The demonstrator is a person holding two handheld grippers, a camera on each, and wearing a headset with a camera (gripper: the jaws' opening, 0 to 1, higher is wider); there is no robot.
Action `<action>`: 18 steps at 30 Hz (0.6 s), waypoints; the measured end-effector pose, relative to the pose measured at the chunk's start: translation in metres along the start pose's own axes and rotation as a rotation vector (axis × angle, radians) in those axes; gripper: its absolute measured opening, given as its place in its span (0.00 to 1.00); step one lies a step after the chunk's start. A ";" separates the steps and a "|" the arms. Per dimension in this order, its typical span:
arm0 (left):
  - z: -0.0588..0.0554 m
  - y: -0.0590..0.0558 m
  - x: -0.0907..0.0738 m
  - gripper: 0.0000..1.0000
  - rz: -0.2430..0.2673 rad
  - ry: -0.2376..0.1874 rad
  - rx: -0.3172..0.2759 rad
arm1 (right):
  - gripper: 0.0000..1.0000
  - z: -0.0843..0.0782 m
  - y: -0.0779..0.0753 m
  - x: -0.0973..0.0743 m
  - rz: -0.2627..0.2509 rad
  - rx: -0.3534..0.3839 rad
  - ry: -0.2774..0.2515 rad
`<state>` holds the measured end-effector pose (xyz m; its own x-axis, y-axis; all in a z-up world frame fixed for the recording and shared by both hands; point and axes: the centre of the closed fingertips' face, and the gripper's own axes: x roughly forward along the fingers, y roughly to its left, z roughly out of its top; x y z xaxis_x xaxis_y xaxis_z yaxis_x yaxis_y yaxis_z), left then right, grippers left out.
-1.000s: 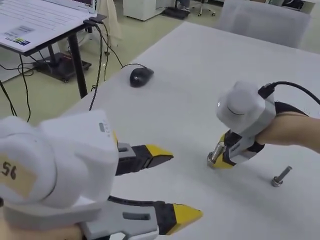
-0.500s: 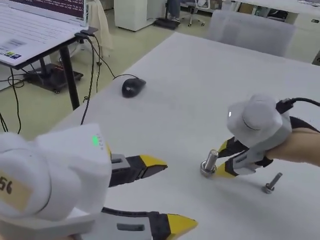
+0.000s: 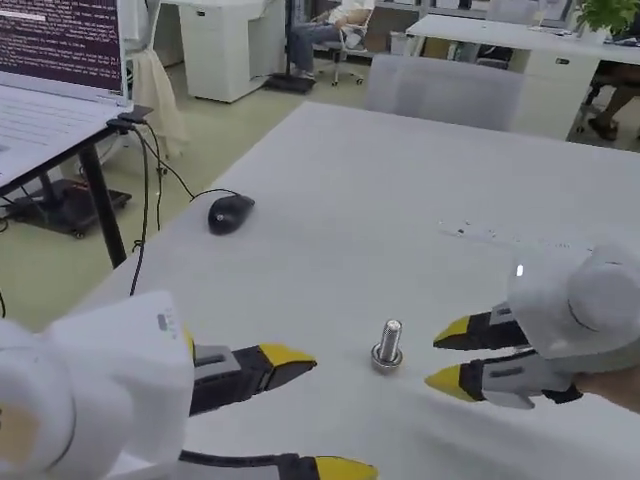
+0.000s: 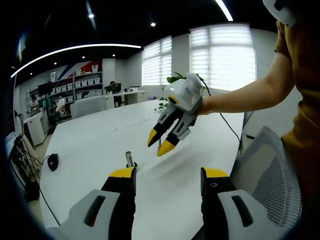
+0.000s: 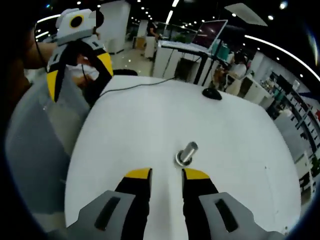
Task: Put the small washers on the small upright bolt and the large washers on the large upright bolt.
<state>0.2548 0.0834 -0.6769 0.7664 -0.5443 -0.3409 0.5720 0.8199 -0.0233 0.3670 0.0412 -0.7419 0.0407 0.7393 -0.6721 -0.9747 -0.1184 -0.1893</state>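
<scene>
**Both claws spread and empty, bolt standing free on the bench**

In the head view we see the upright bolt standing head-down on the white bench, threaded end up. It stands low and a little right of the view's centre. The right claw lies at the bolt's 3 o'clock, its yellow tips aimed at the bolt from just beside it, and we see a gap between the tips and the bolt. Its jaws are parted by a modest gap and pinch nothing.

In the right gripper view the bolt rises just past the right claw, at about 1 o'clock from the gap between the jaws.

The left claw sits at the bolt's 8 o'clock, clear of it. Its jaws are spread wide with nothing between them. In the left gripper view the left claw has the bolt just beyond its left jaw.

A mouse rests at the bolt's 10 o'clock, well apart.
</scene>
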 end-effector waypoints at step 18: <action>0.018 -0.023 0.005 0.52 -0.075 -0.043 0.020 | 0.31 -0.011 0.045 -0.087 -0.165 0.228 -0.339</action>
<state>0.2508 0.0588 -0.6607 0.7329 -0.6113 -0.2985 0.6334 0.7733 -0.0283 0.3222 -0.0361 -0.7001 0.1629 0.9162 -0.3662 -0.9863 0.1409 -0.0862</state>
